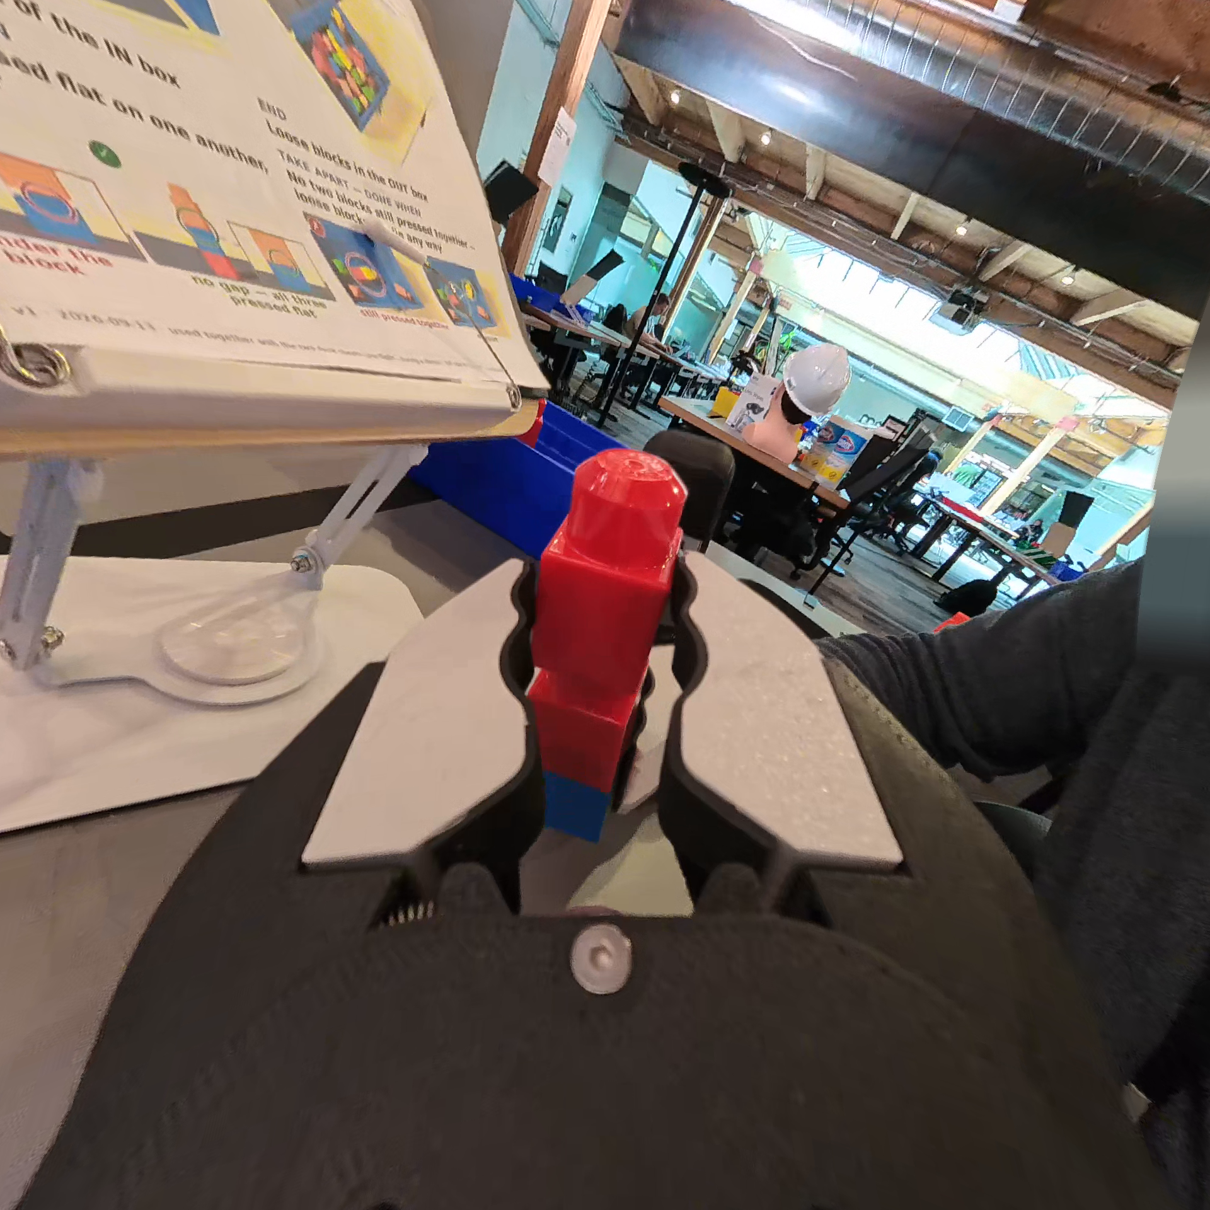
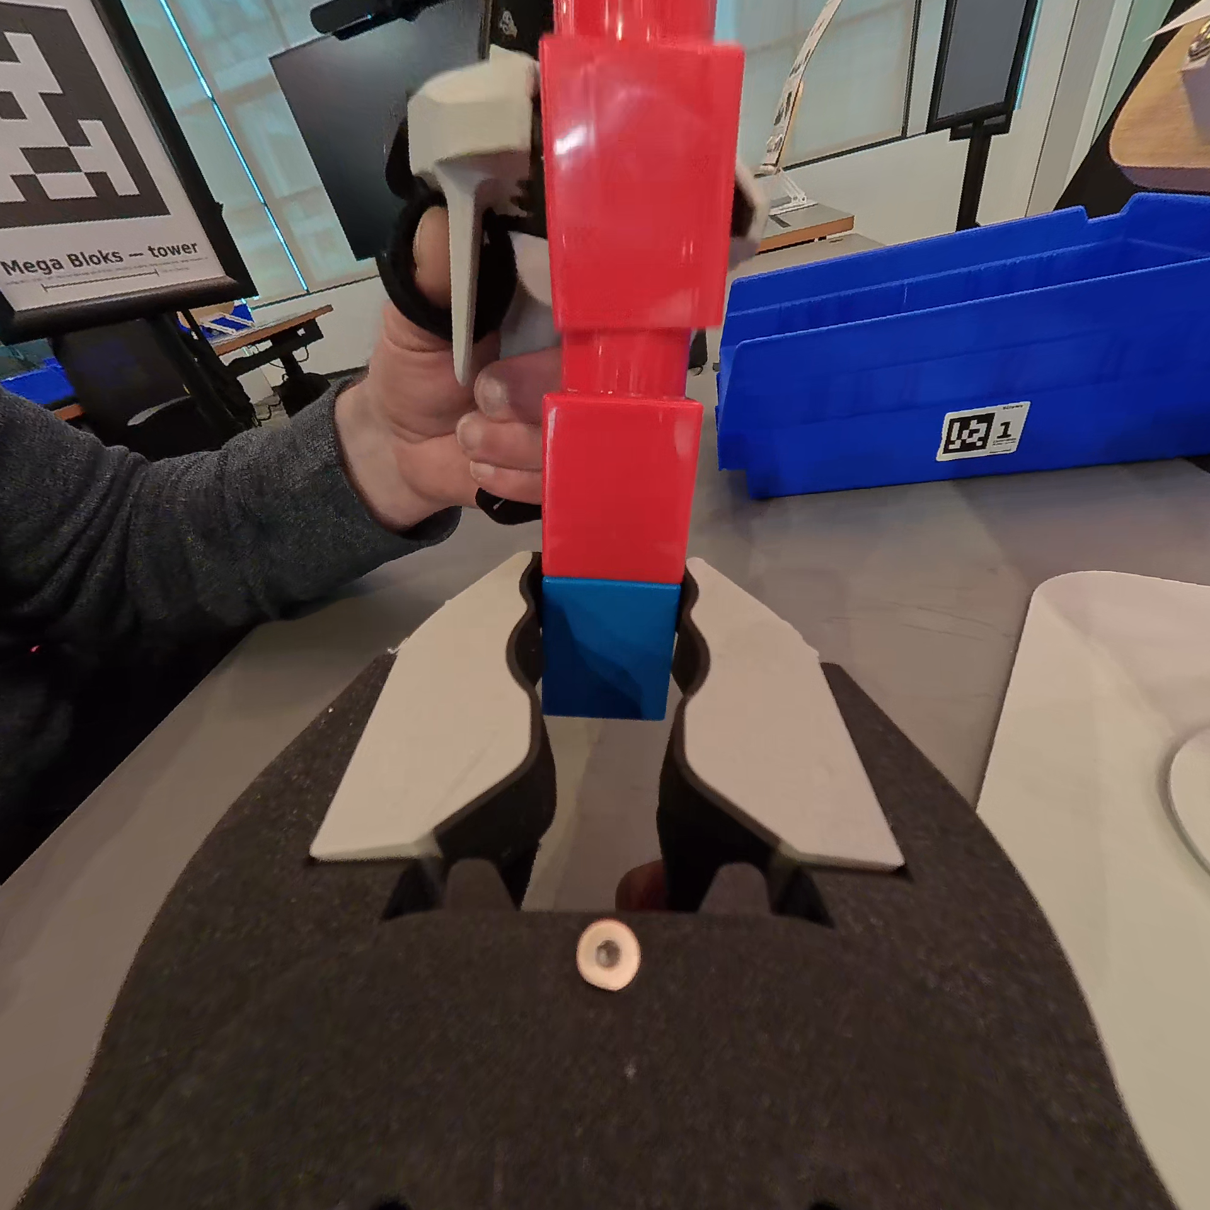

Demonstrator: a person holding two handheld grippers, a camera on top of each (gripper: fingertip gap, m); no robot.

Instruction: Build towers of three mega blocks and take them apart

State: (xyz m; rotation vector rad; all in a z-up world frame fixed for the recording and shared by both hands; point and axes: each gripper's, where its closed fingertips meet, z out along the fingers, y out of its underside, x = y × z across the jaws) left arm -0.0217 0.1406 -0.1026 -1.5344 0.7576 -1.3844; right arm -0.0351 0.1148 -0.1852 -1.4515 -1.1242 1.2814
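Note:
A tower of three blocks is held between both grippers above the table. Its top red block (image 1: 605,609) (image 2: 638,183) sits lifted a little off the middle red block (image 1: 579,727) (image 2: 619,484), with the stud showing between them. The blue block (image 1: 576,802) (image 2: 605,648) is at the bottom. My left gripper (image 1: 602,609) is shut on the top red block. My right gripper (image 2: 609,628) is shut on the blue block. The left gripper also shows in the right wrist view (image 2: 471,144), held by a hand.
A blue bin (image 2: 949,366) (image 1: 497,484) with a tag stands on the grey table (image 2: 851,563) behind the tower. A white stand (image 1: 196,628) holds an instruction sheet (image 1: 229,183) at the left. A framed marker sign (image 2: 85,150) stands at the back left. A sleeve (image 1: 982,687) lies right. My hands' fingertips stand some 9 cm from each other.

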